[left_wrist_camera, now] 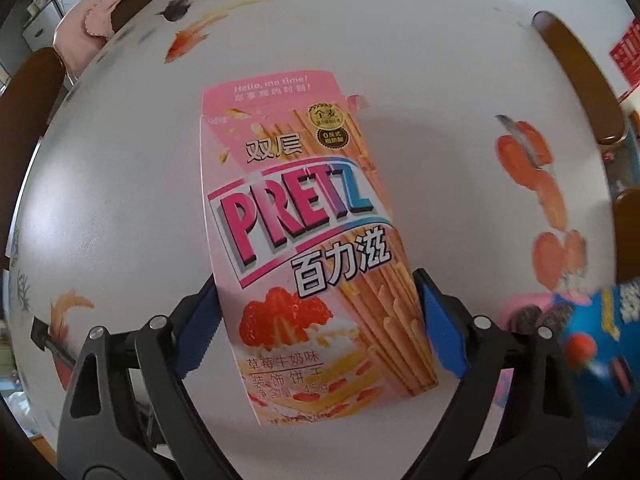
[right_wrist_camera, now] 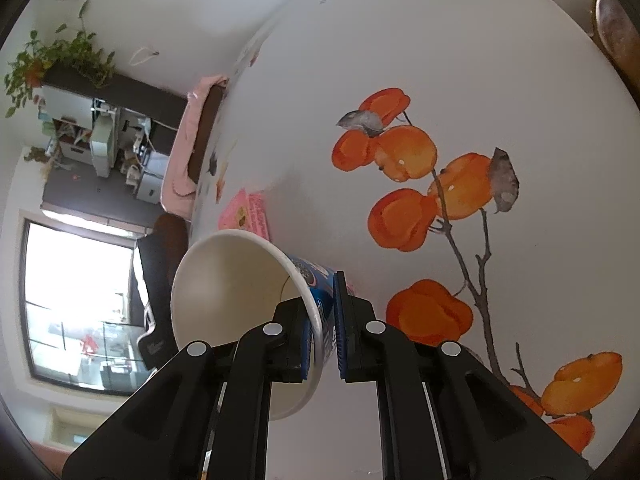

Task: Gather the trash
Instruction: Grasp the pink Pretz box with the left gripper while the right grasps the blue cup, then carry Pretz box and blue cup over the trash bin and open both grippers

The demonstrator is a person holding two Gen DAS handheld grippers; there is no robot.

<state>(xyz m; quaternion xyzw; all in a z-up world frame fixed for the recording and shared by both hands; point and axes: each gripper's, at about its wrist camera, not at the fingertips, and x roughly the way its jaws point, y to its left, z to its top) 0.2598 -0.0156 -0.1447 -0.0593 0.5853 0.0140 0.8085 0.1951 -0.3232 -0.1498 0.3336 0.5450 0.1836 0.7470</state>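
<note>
My left gripper (left_wrist_camera: 318,316) is shut on a pink Pretz snack box (left_wrist_camera: 304,216), its blue pads against the box's two long sides, above the white round table (left_wrist_camera: 120,184). The box's top flap is torn open. My right gripper (right_wrist_camera: 322,328) is shut on the rim of a blue Oreo paper cup (right_wrist_camera: 240,304), one finger inside and one outside; the cup is tilted with its empty white inside facing the camera. The cup also shows blurred in the left wrist view (left_wrist_camera: 592,332). The pink box shows small in the right wrist view (right_wrist_camera: 246,214).
The table (right_wrist_camera: 460,40) is printed with orange persimmons (right_wrist_camera: 404,152), birds and goldfish (left_wrist_camera: 188,42). Brown wooden chairs (left_wrist_camera: 580,80) stand around it, one draped with pink cloth (left_wrist_camera: 92,28). A window (right_wrist_camera: 76,308) and shelves with a plant (right_wrist_camera: 60,60) lie beyond the table edge.
</note>
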